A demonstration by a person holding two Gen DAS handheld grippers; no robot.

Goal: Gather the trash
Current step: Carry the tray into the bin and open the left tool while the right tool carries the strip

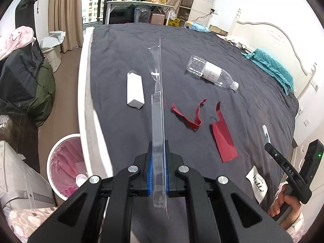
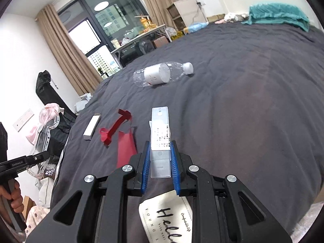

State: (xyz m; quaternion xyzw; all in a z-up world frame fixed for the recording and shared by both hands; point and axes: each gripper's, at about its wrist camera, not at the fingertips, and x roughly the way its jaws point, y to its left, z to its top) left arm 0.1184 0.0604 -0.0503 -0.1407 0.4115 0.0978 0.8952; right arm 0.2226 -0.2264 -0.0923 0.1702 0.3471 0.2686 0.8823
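Observation:
My left gripper [image 1: 158,154] is shut on a long clear plastic blister pack [image 1: 157,105], held edge-on above the dark grey bed [image 1: 125,40]. My right gripper [image 2: 160,151] stands around a small clear plastic package with a white label [image 2: 160,135] that lies on the bed; its blue pads sit close to both sides. On the bed lie a white box [image 1: 135,90], an empty clear bottle [image 1: 211,73], a red ribbon [image 1: 188,112] and a red paper piece [image 1: 223,141]. A bin with a pink liner [image 1: 66,166] stands on the floor left of the bed.
A white "Hello" tag [image 2: 168,218] lies at the bed's near edge. A teal towel [image 1: 271,66] lies by the headboard. Bags and clothes [image 1: 24,77] pile on the floor at left. A cluttered desk [image 1: 139,2] stands by the window.

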